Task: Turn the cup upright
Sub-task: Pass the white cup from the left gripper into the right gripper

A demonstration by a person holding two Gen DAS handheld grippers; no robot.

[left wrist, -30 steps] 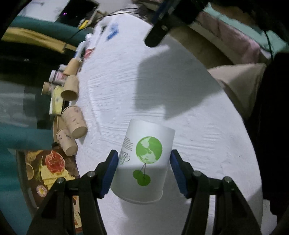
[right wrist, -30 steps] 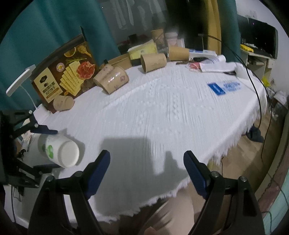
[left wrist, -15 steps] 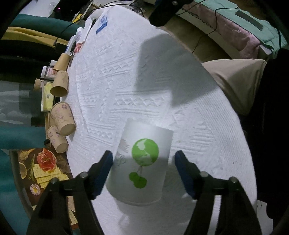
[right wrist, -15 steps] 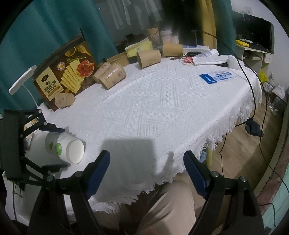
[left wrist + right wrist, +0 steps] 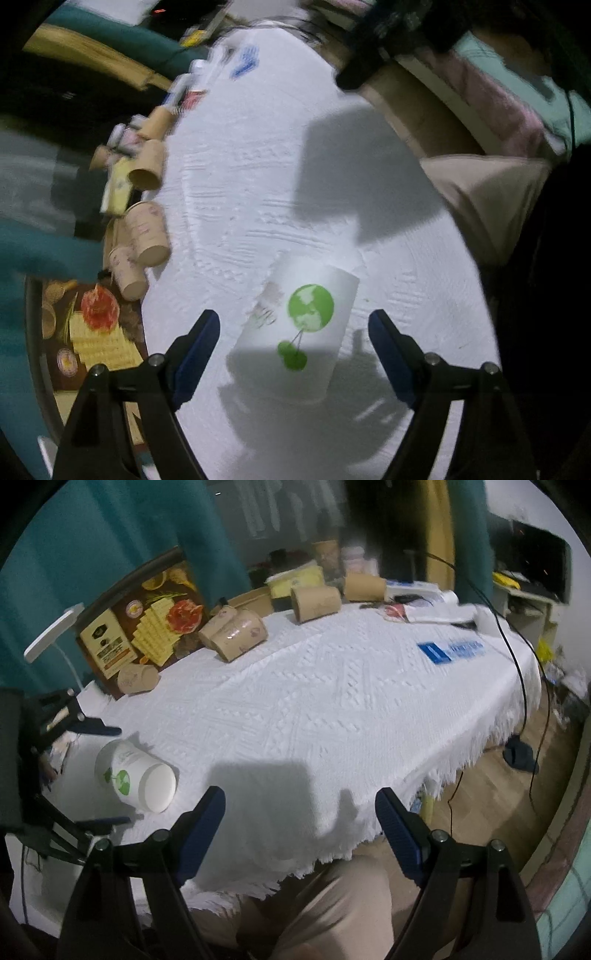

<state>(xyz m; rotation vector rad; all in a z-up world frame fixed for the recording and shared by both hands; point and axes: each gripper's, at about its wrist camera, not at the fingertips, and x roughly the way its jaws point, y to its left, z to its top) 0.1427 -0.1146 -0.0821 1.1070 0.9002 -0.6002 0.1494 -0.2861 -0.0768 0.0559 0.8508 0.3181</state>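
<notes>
Left gripper [image 5: 293, 325]: jaws just been opening, my pads clear of the white cup [image 5: 303, 328] between them. Cup rests on the tablecloth [image 5: 258, 166]. Right gripper [image 5: 299, 805]: spread, empty.

**Surfaces and materials, as observed**

Tablecloth [image 5: 332, 709]: white woven cloth, raised geometric texture, fringed edge. White cup [image 5: 303, 328]: matt paper, green print. Brown cups [image 5: 240, 633]: kraft paper, dull. Gripper pads [image 5: 397, 830]: blue, matt; arms black plastic, metal screws. Floor [image 5: 491, 794]: wood.
</notes>
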